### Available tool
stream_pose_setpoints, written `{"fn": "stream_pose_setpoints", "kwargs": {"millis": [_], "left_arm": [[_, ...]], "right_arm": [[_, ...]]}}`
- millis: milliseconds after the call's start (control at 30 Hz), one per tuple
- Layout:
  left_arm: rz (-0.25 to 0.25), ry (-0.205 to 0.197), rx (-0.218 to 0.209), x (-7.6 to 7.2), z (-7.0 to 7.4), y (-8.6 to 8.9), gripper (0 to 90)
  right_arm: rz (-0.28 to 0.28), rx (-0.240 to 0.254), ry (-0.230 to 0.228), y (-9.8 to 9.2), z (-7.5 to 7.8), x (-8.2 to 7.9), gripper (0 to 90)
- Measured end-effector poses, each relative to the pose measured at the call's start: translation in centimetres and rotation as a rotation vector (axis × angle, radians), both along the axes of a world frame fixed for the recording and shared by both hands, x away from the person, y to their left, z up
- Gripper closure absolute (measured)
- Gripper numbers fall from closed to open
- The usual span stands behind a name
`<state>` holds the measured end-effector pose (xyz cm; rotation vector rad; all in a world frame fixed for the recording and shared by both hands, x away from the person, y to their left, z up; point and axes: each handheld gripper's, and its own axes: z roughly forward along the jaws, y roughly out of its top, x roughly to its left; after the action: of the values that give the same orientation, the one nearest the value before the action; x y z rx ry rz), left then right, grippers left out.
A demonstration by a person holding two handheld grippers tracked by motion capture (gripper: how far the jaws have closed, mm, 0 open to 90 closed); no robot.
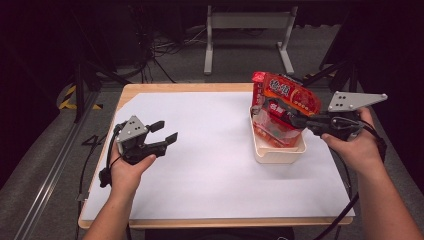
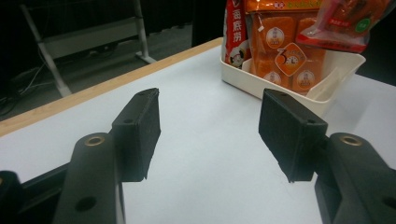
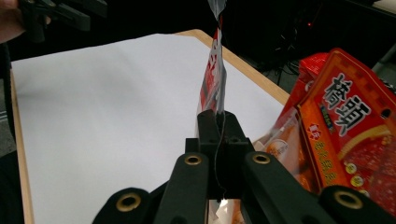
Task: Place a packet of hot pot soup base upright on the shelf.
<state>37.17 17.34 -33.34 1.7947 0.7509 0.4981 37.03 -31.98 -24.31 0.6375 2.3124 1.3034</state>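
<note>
1. Hovering over the white worktop (image 1: 210, 150) at its near left, the left claw (image 1: 162, 134) stands apart with nothing between its jaws.
2. Farther right, the right claw (image 1: 280, 112) is clamped on a clear snack packet (image 3: 214, 79), seen edge-on with its print unreadable.
3. That packet hangs over the cream bin (image 1: 277, 152), whose inside is hidden by a red pouch (image 1: 292, 92).

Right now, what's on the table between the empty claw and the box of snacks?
Nothing: in the high view, just bare white table lies between the left claw and the cream box.
</note>
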Motion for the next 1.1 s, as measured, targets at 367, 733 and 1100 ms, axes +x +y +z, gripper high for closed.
{"fn": "stream_pose_setpoints", "kwargs": {"millis": [367, 733, 1100], "left_arm": [[0.029, 0.003, -0.005, 0.3, -0.1, 0.9, 38.2], [0.026, 0.005, -0.002, 0.2, -0.1, 0.9, 37.8], [0.044, 0.016, 0.004, -0.1, -0.4, 1.3, 37.7]], "right_arm": [[-0.013, -0.017, -0.007, -1.6, 0.4, 0.3, 90.0], [0.063, -0.042, -0.038, -2.5, 0.0, 0.9, 89.9], [0.16, -0.1, -0.023, -2.7, -1.0, 1.5, 90.0]]}}
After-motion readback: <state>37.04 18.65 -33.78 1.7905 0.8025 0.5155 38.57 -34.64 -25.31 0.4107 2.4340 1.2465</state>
